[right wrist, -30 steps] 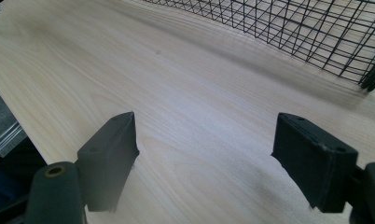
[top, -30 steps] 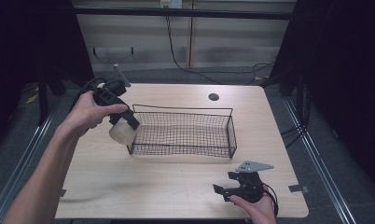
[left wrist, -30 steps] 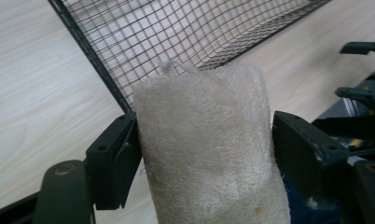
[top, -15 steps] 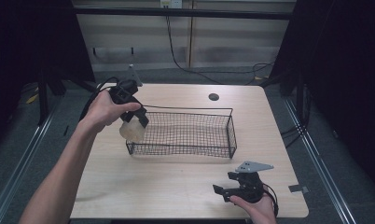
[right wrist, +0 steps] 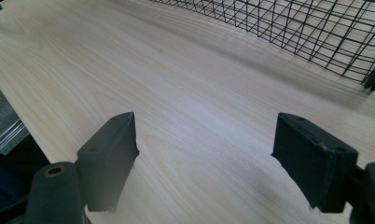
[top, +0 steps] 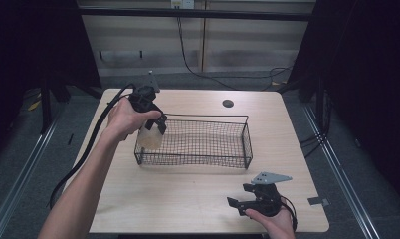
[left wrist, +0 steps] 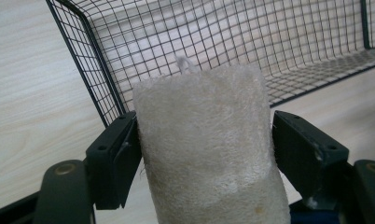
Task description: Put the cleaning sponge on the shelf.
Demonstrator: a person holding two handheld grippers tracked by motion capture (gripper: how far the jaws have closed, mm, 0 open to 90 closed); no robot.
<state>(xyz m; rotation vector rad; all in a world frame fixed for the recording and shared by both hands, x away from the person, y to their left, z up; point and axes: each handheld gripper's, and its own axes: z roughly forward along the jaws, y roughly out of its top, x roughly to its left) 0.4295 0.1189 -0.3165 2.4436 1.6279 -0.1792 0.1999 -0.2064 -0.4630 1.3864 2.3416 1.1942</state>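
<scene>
Wooden table point(top: 188, 199): left gripper point(top: 155, 124) clamping sponge point(left wrist: 209, 149), moved over basket point(top: 245, 144) corner; right gripper point(top: 248, 201) wide open, empty.

Sponge point(left wrist: 209, 149) cream-white, fuzzy fibrous texture, faint yellowish stain near its bottom. Wire basket point(top: 198, 144) black, square grid mesh. Surface point(top: 188, 199) pale wood, fine grain lines. Left hand-held gripper point(left wrist: 204, 154) black pads, brass-coloured screws. Right hand-held gripper point(top: 243, 205) black, grey plate on top. Floor point(top: 19, 164) grey.
</scene>
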